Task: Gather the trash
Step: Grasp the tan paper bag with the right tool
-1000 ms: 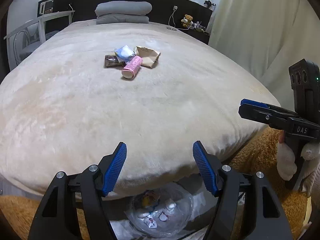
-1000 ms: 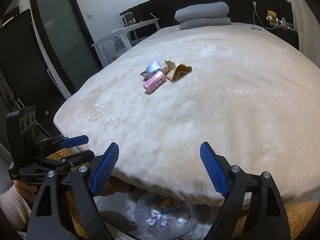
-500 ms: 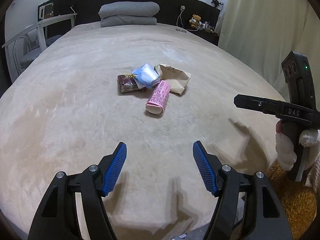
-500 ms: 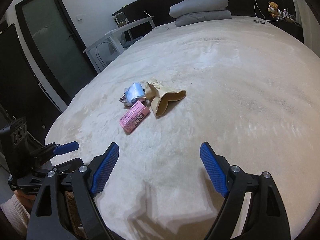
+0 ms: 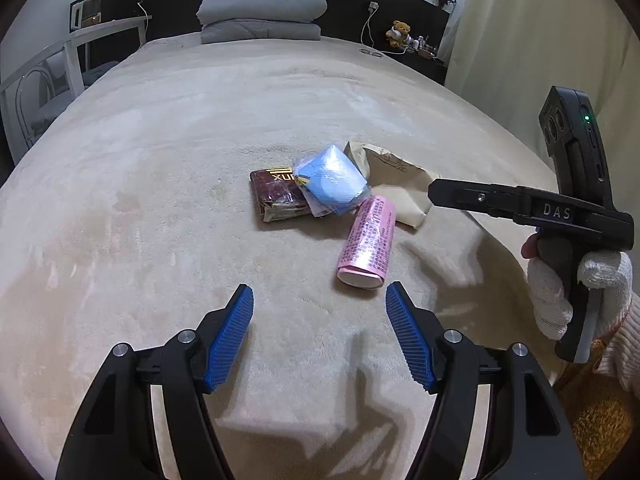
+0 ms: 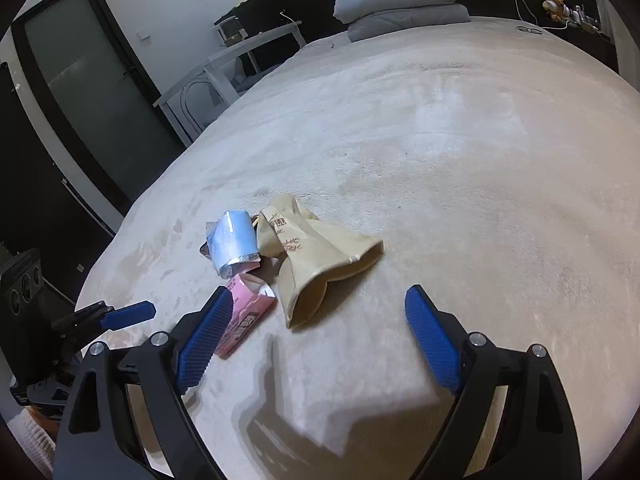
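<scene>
I have both grippers over the cream plush blanket (image 5: 168, 184) on the bed, and neither holds anything. My left gripper (image 5: 319, 334) has its jaws spread wide, just short of the flat end of the pink printed paper packet (image 5: 368, 242). My right gripper (image 6: 318, 338) is likewise wide open; its left blue pad overlaps the pink packet (image 6: 246, 316) in that view, though I cannot tell whether it touches.

The trash lies in one small cluster mid-bed: a dark maroon foil wrapper with gold lettering (image 5: 276, 194), a crumpled light-blue and clear plastic wrapper (image 5: 330, 180) lying partly over it, and a tan paper bag with its mouth gaping (image 6: 320, 260) just beside them. Two stacked grey pillows (image 5: 260, 18) sit at the headboard.
</scene>
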`<state>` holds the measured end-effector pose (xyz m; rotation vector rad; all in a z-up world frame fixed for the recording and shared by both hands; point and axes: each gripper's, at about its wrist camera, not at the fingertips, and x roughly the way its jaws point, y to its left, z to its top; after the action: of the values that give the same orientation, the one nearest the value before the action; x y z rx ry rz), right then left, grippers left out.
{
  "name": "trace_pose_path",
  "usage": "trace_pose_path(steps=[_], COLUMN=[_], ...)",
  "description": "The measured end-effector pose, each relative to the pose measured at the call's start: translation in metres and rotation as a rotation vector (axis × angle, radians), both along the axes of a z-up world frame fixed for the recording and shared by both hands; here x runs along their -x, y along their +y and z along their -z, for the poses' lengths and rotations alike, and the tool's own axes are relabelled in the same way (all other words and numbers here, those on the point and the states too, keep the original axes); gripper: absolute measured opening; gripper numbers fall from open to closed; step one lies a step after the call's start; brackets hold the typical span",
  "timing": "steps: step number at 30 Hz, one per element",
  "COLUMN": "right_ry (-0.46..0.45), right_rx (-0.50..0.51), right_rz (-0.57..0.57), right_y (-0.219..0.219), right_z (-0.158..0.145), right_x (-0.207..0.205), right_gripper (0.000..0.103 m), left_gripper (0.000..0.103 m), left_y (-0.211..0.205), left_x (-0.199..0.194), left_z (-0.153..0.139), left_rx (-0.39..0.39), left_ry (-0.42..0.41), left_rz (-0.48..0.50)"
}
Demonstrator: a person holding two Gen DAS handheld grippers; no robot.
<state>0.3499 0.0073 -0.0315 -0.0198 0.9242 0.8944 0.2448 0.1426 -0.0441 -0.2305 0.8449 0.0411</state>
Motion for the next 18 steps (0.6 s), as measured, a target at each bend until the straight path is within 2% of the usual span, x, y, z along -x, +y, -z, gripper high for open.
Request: trace_pose_path(steps=[13, 14, 16, 18], right_ry=[-0.077, -0.086, -0.106, -0.111], right_rx=[0.082, 0.088, 0.109, 0.105], right_rz=[-0.063, -0.069, -0.075, -0.086], right_y=[0.038, 0.039, 0.041, 0.041], right_z=[0.019, 0.019, 0.019, 0.018], right_x=[-0.03, -0.03, -0.03, -0.03], right_gripper=[0.087, 0.081, 0.062, 0.061], left_gripper=[0.067, 0.067, 0.067, 0.067], left_y=[0.007, 0.007, 0.007, 0.006], left_x=[-0.016, -0.016, -0.018, -0.019], left_z=[0.007, 0.007, 0.008, 0.008], left_rx=[0.007, 0.01, 0.016, 0.018], left_ry=[-0.003, -0.004, -0.005, -0.009], left_rz=[0.043, 0.043, 0.044, 0.049])
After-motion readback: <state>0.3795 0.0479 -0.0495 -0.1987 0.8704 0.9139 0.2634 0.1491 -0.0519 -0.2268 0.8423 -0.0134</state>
